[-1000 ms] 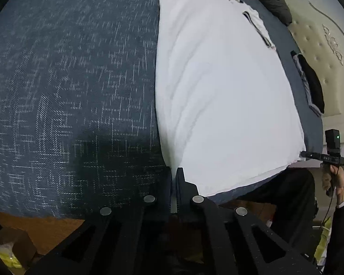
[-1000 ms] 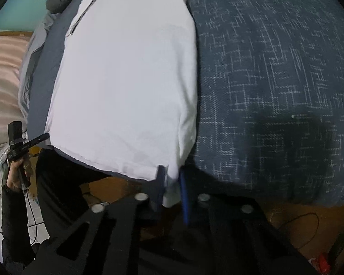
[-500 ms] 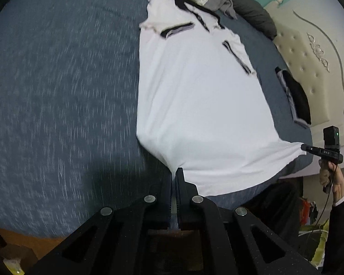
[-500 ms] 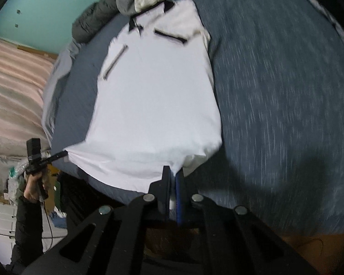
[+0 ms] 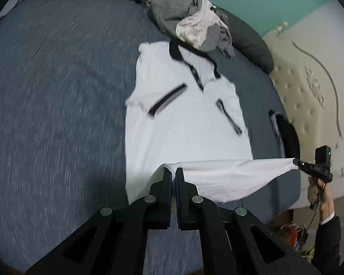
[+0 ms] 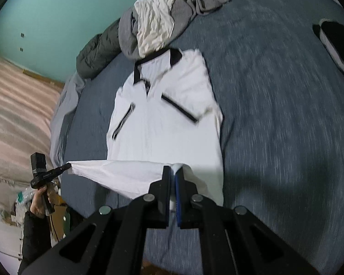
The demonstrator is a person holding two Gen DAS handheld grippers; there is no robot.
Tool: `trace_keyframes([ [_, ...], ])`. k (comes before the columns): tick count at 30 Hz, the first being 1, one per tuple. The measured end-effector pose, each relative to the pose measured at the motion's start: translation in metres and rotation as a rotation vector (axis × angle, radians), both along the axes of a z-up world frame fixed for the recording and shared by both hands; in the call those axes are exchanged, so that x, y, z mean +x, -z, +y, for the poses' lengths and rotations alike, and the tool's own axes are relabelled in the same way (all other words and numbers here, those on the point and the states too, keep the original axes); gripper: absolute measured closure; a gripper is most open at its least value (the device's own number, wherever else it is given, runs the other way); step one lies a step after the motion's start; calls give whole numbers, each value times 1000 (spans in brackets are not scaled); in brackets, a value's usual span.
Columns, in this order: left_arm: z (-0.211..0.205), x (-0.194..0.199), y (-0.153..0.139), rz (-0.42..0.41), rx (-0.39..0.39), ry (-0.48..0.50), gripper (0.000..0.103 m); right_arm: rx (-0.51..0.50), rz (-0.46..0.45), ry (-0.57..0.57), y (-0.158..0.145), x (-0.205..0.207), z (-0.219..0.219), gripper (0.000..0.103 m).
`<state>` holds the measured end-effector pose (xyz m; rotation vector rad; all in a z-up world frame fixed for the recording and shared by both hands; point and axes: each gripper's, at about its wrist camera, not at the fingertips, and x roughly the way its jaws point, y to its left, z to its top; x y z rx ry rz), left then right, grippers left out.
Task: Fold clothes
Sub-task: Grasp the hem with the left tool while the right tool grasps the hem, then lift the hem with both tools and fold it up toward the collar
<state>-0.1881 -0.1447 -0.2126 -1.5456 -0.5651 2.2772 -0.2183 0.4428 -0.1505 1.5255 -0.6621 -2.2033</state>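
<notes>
A white polo shirt (image 5: pixel 185 123) with black collar and black sleeve trim lies collar-away on the blue bed; its sleeves are folded in over the chest. My left gripper (image 5: pixel 173 170) is shut on one bottom hem corner, lifted off the bed. My right gripper (image 6: pixel 173 168) is shut on the other hem corner of the shirt (image 6: pixel 162 123). The hem hangs taut in the air between them. In the left wrist view the right gripper (image 5: pixel 297 162) pinches the far corner; in the right wrist view the left gripper (image 6: pixel 67 166) does the same.
A heap of grey and cream clothes (image 5: pixel 192 23) and a dark bolster (image 5: pixel 250 43) lie beyond the collar. A black garment (image 5: pixel 286 137) lies near the bed's edge by the cream headboard (image 5: pixel 309 87). The blue bedspread (image 5: pixel 57 91) stretches wide beside the shirt.
Both grippers have risen and drawn back, lifting the shirt's bottom hem off the bed. The whole shirt, collar and clothes heap have come into view.
</notes>
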Motion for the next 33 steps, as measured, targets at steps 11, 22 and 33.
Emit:
trace_keyframes([
  [11,-2,-135,15,0,15,-48,100,11,53,71,-7,-129,16,100],
  [22,6,-230,47,-12,-5,-68,100,90,83,80,13,-217,17,102],
  [33,5,-234,78,-46,-23,-62,100,121,-61,40,114,-213,5,67],
])
